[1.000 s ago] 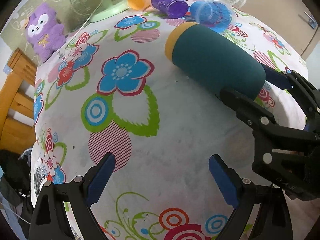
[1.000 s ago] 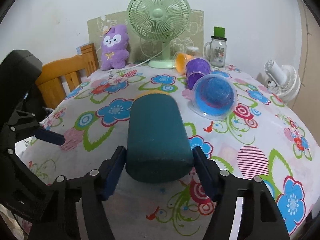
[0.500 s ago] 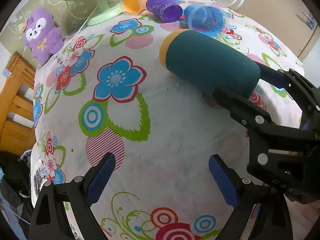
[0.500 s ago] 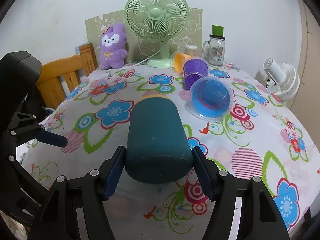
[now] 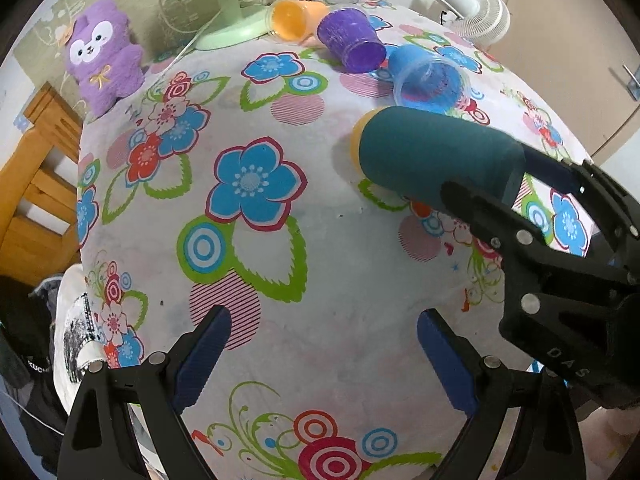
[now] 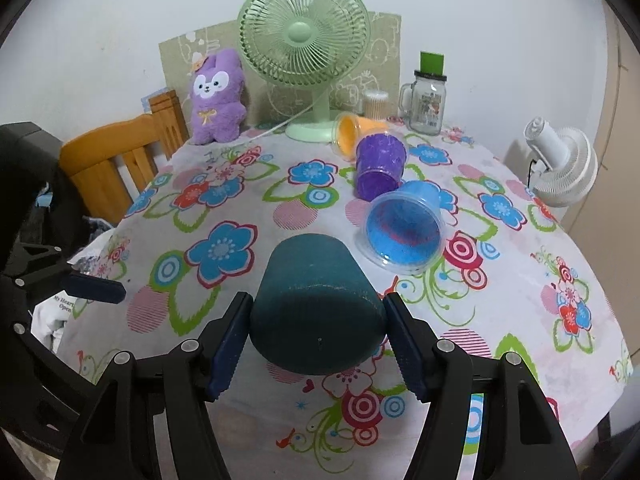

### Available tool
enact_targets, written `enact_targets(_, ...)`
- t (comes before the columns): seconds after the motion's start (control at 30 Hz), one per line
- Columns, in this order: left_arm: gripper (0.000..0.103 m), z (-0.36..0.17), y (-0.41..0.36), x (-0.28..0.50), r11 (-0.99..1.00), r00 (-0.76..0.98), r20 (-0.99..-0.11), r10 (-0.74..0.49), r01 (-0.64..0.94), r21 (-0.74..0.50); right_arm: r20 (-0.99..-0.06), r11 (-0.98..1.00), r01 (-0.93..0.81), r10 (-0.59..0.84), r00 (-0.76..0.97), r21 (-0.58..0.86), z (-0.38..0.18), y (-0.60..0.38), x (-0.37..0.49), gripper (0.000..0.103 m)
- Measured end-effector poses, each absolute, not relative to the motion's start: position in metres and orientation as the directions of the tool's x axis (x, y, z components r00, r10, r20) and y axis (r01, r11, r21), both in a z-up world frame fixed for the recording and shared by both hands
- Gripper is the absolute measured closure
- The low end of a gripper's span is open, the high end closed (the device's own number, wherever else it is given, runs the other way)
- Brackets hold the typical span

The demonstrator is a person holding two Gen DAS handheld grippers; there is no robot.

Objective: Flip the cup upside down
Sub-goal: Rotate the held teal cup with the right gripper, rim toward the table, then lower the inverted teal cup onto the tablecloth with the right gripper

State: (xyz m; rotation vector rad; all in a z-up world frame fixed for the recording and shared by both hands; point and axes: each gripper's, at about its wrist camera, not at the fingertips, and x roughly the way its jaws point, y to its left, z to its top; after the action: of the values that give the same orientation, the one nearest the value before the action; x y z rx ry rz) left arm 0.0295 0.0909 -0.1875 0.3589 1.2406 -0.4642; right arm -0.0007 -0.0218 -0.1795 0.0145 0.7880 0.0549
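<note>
A dark teal cup with a yellow rim is gripped near its base by my right gripper, lying sideways with the mouth pointing away, lifted above the floral tablecloth. In the left wrist view the teal cup hangs over the table with its yellow rim toward the left, held by the right gripper. My left gripper is open and empty, low over the table's near part.
A blue cup, a purple cup and an orange cup lie on their sides behind. A green fan, purple plush, glass jar, white fan and wooden chair are around.
My right gripper has raised the teal cup off the table and drawn it back. The left gripper has stayed open and has barely shifted.
</note>
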Motion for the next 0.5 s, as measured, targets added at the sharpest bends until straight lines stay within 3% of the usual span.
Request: enact_targets(0.5,0.009,-0.184,0.095,0.040,0.867,0.238,-0.960,-0.148,0.498,-0.010,-0.764,1.000,-0.018,0.016,0.645,0.006,-0.170,-0.022,0.013,0.035)
